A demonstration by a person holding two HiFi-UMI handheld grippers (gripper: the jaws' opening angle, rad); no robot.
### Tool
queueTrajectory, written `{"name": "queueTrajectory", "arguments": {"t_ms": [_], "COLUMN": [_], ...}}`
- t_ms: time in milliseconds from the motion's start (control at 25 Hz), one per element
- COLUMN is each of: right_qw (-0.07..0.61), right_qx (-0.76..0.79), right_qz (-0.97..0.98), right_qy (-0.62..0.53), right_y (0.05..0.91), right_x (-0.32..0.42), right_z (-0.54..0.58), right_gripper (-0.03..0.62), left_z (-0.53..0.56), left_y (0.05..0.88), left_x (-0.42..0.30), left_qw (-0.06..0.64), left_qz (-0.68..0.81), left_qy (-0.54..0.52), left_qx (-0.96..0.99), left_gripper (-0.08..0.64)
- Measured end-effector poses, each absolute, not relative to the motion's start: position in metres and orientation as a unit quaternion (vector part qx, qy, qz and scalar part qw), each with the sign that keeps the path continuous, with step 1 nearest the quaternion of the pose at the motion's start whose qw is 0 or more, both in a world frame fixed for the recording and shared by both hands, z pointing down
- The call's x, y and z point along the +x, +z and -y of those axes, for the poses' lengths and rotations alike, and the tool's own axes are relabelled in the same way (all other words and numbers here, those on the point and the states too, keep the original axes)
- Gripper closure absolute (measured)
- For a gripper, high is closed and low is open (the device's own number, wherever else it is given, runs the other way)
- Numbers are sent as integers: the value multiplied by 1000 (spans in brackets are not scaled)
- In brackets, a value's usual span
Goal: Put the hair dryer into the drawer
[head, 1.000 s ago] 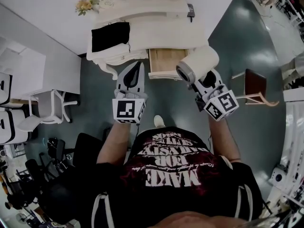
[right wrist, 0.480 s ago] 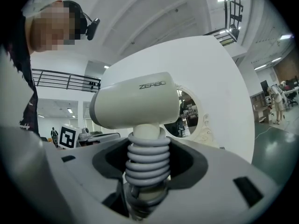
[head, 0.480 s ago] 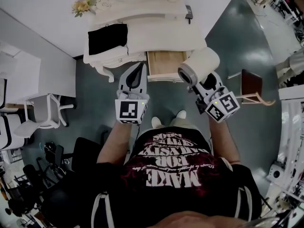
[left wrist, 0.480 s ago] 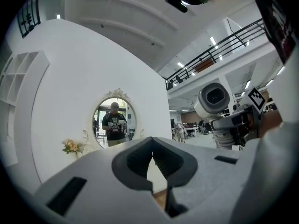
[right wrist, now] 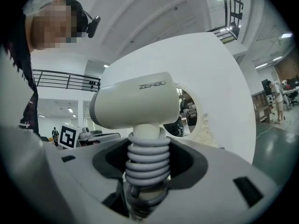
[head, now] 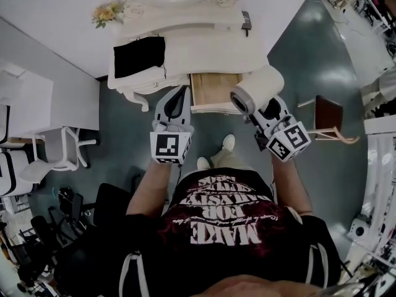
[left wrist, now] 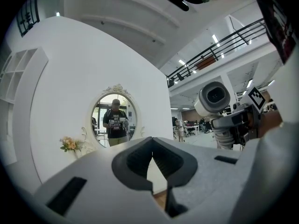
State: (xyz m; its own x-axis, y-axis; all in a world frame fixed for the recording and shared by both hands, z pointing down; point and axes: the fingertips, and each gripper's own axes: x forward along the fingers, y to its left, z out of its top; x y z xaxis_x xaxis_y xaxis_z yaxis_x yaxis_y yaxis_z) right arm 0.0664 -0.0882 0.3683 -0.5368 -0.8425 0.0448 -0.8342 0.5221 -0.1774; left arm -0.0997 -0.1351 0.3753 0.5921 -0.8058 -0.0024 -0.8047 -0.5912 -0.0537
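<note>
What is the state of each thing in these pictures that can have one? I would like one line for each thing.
drawer: pulled open, wooden inside showing.
hair dryer: held by its handle, not yet in the drawer.
right gripper: shut on the hair dryer's handle.
left gripper: shut, empty.
black cloth: lying flat on the dressing table.

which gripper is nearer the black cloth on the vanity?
Left. The left gripper is just off the black cloth's lower right corner in the head view; the right gripper, gripping the hair dryer, is beyond the open drawer, farther right.
</note>
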Motion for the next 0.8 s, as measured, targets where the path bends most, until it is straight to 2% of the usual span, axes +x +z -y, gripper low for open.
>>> {"name": "queueTrajectory", "arguments": {"t_ms": [800], "right_qw": [21], "right_qx": [-443], "right_qz": [-891], "right_qy": [-101], "right_y": [378], "right_x": [106], "right_z": [180], "right_gripper": [360], "left_z": [215], "left_y": [385], "left_x": [-55], "left_qw": [22], "left_qz": [-475], "left_qy": [-30], "left_qx": [-879], "left_gripper": [556]}}
